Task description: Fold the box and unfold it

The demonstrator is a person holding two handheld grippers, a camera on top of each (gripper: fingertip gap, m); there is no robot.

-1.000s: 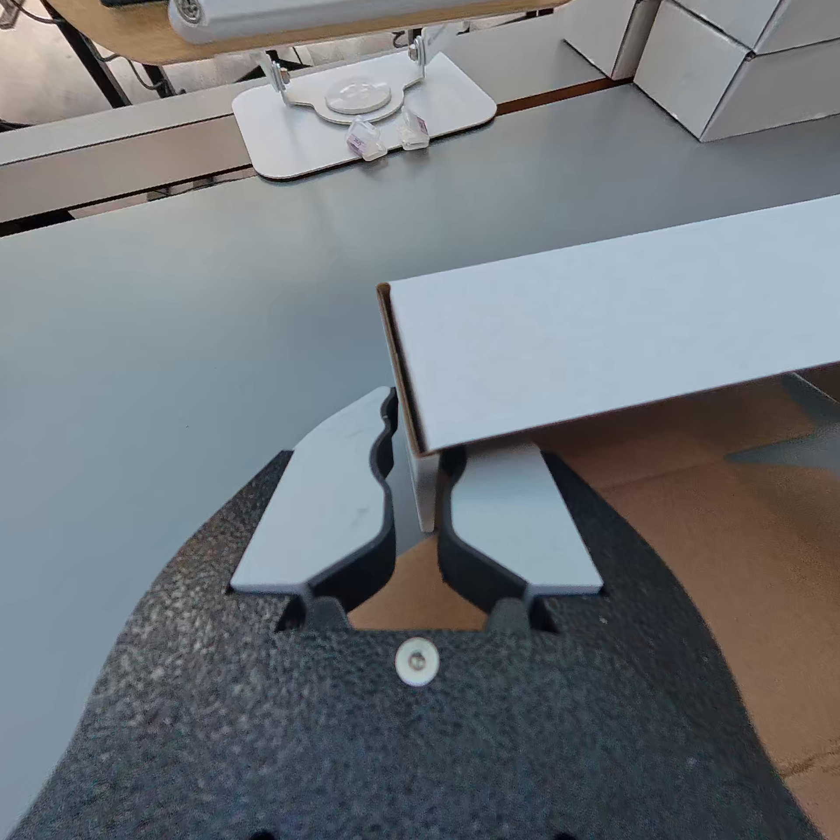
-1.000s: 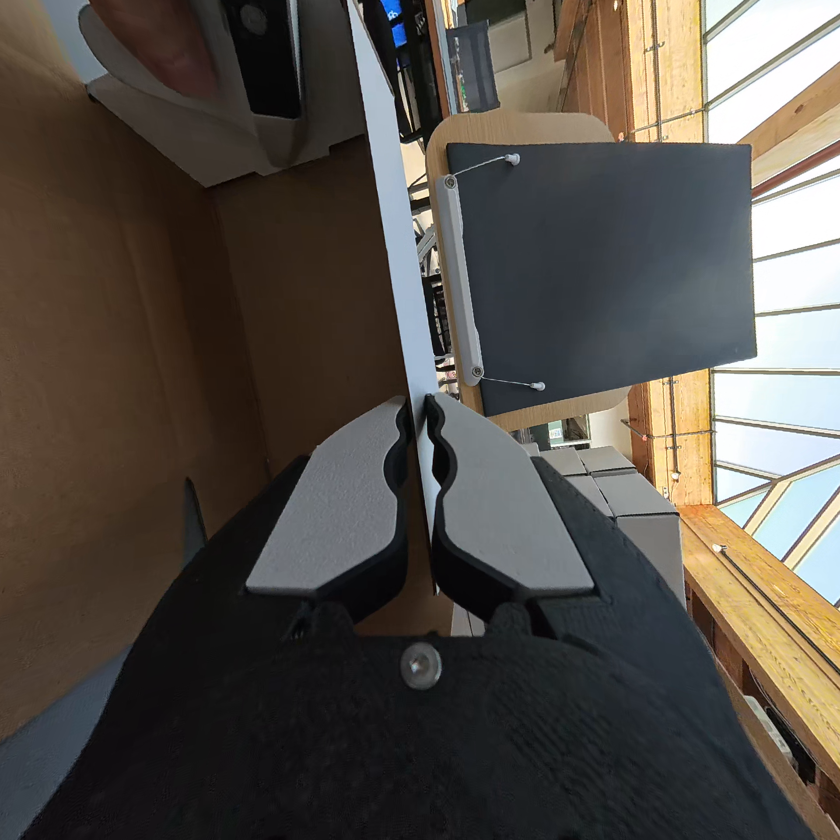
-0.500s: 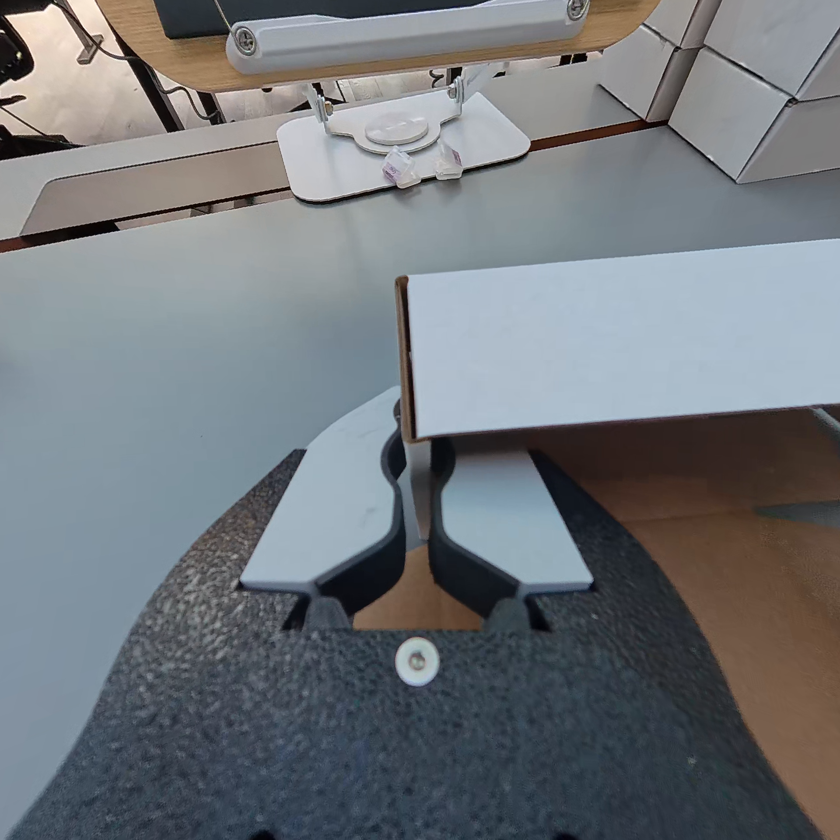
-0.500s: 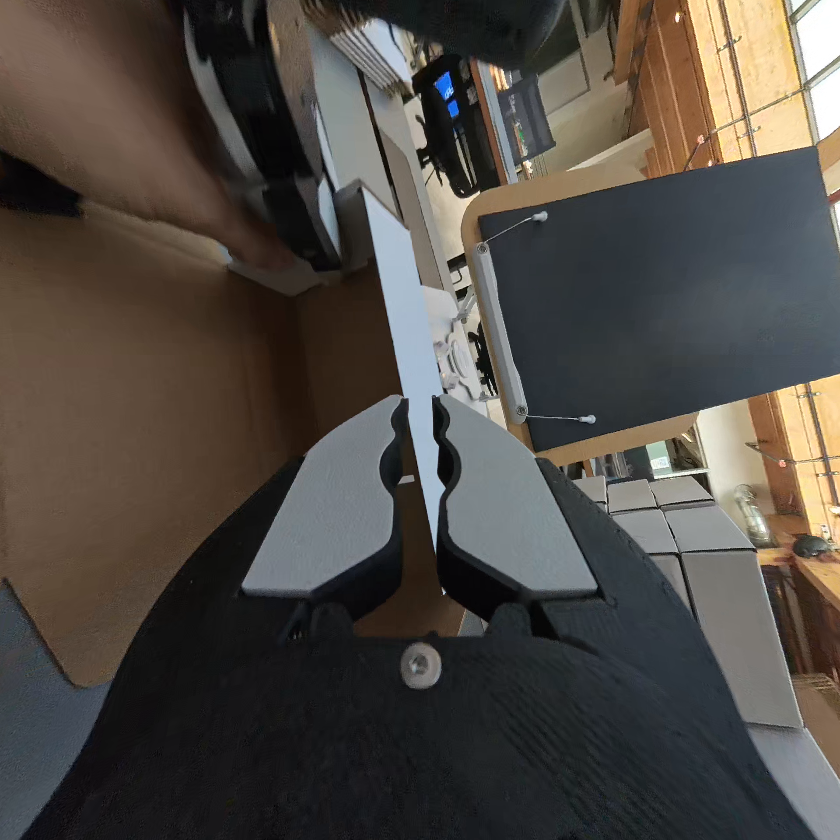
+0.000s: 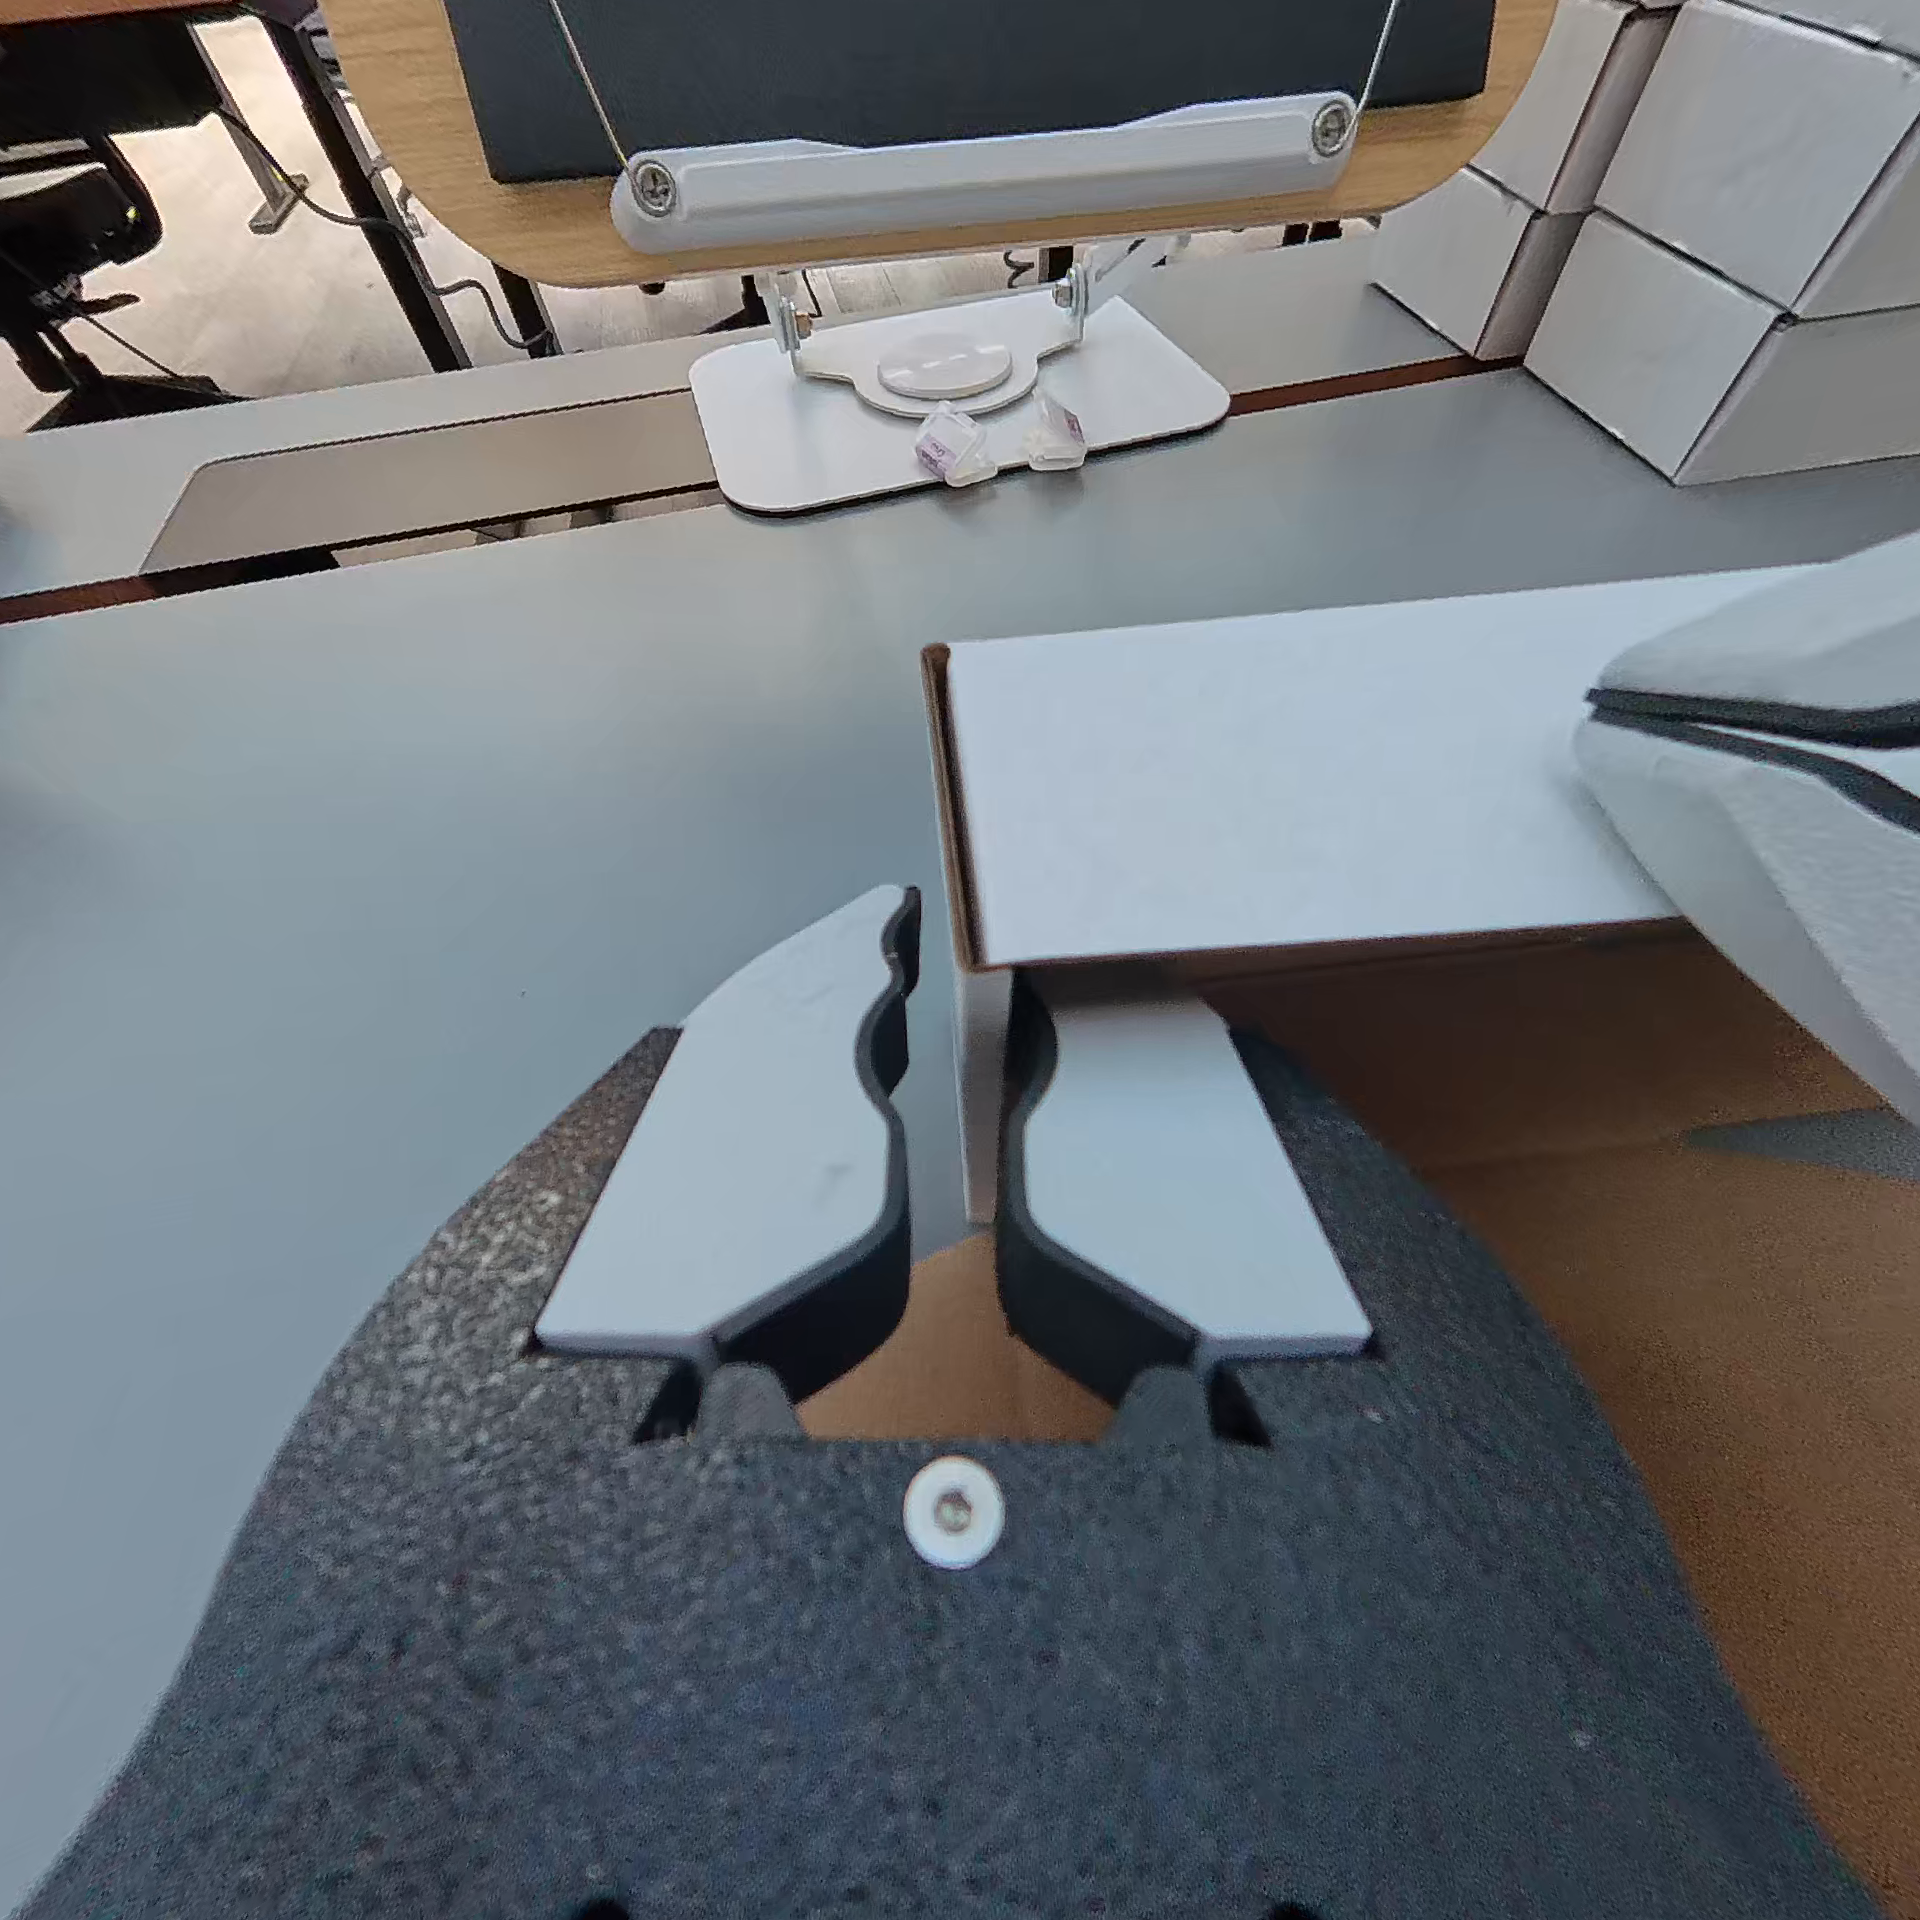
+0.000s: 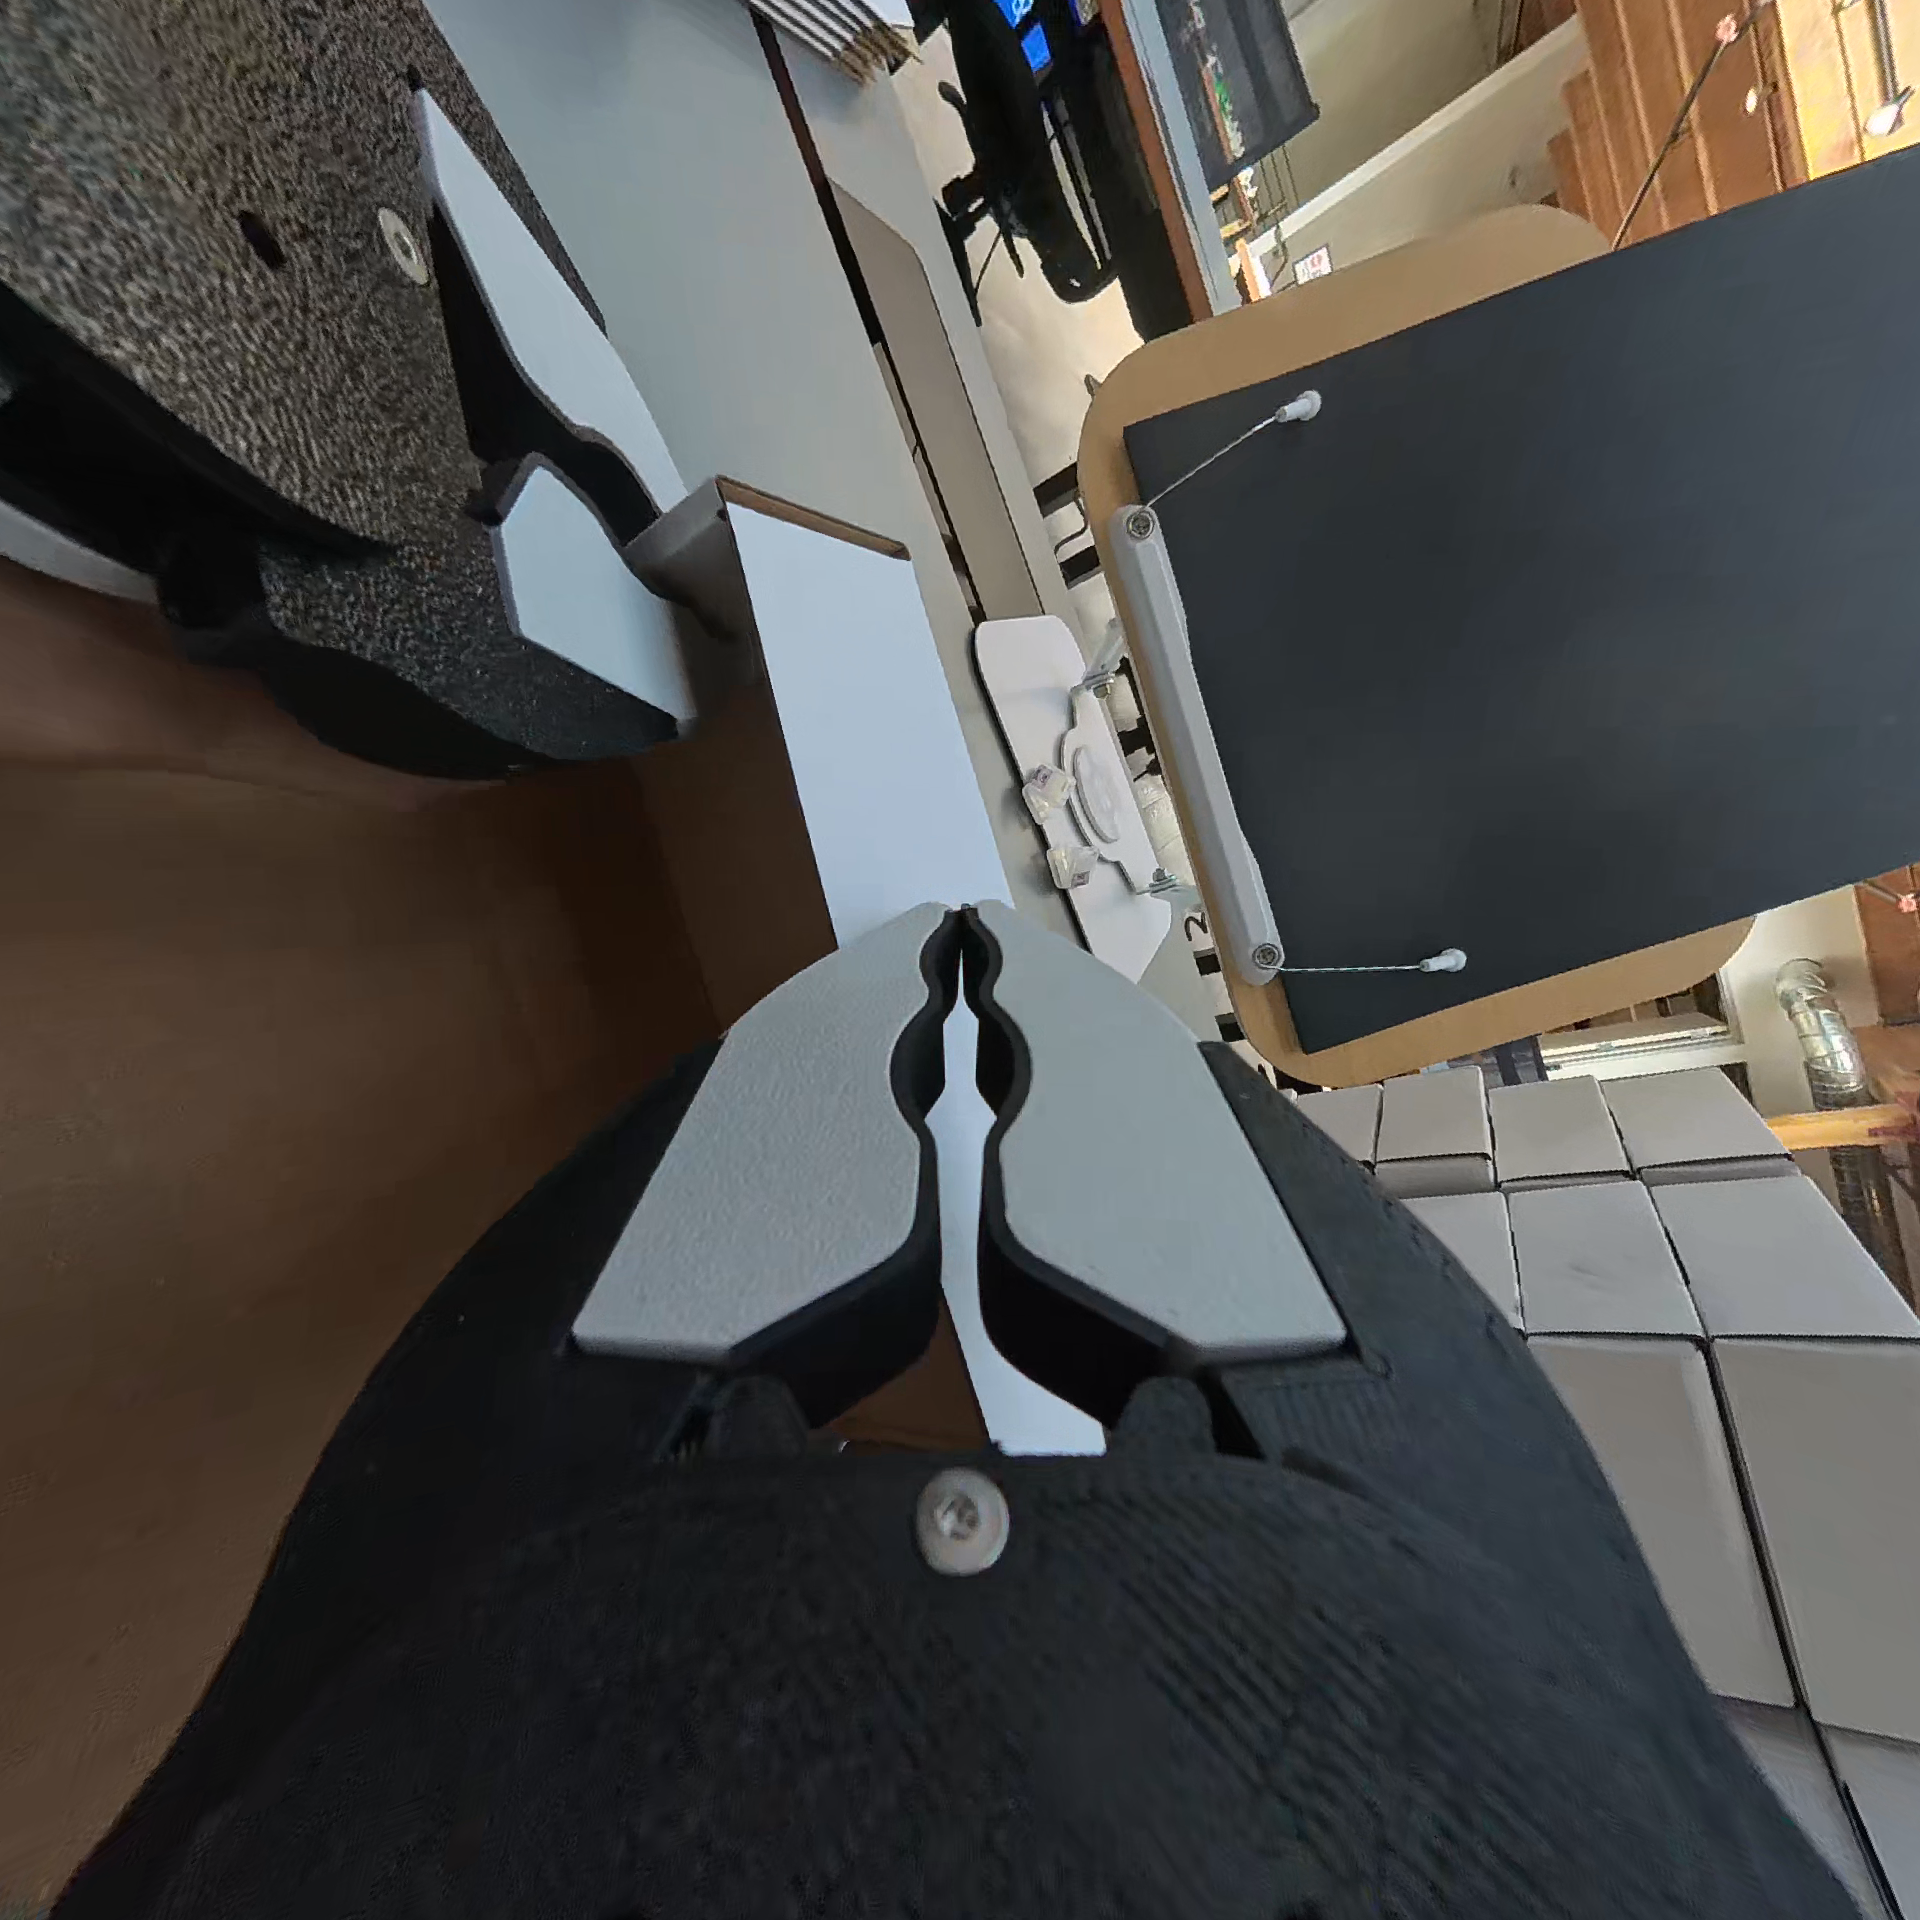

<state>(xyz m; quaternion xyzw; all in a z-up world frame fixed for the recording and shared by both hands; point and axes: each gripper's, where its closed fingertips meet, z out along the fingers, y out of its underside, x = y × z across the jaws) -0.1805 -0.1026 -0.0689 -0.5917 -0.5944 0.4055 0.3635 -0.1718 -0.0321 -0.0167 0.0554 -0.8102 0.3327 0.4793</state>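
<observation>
A: Quick pass, big things first. The grey desk (image 5: 416, 831) is carrying everything, and a stack of finished white boxes (image 5: 1714, 260) is sitting at its far right, with a dark board on a white stand (image 5: 966, 416) behind.

B: And the box (image 5: 1299, 790) itself?

A: It's sitting on the desk right in front of you, half formed. You're working with a white outside and a brown inside; the brown floor panel is lying flat and a long white wall is standing up along the far edge. A short side flap is turning the corner at its left end.

B: Grippers?

A: Your left gripper (image 5: 951, 1049) is straddling that corner flap with the jaws parted; the right finger is sitting against the flap, the left one is standing clear, so you're not clamping it. Your right gripper (image 6: 964, 940) is sitting at the other end of the long wall with its tips pressed together. The wall is showing behind the tips, but I'm not seeing cardboard between them, so you're closed on nothing as far as I can tell.

B: Progress?

A: I'm judging you early to midway in the fold. One wall is up, the near side is lying flat and the lid isn't closed. All the unfolding is waiting.
</observation>
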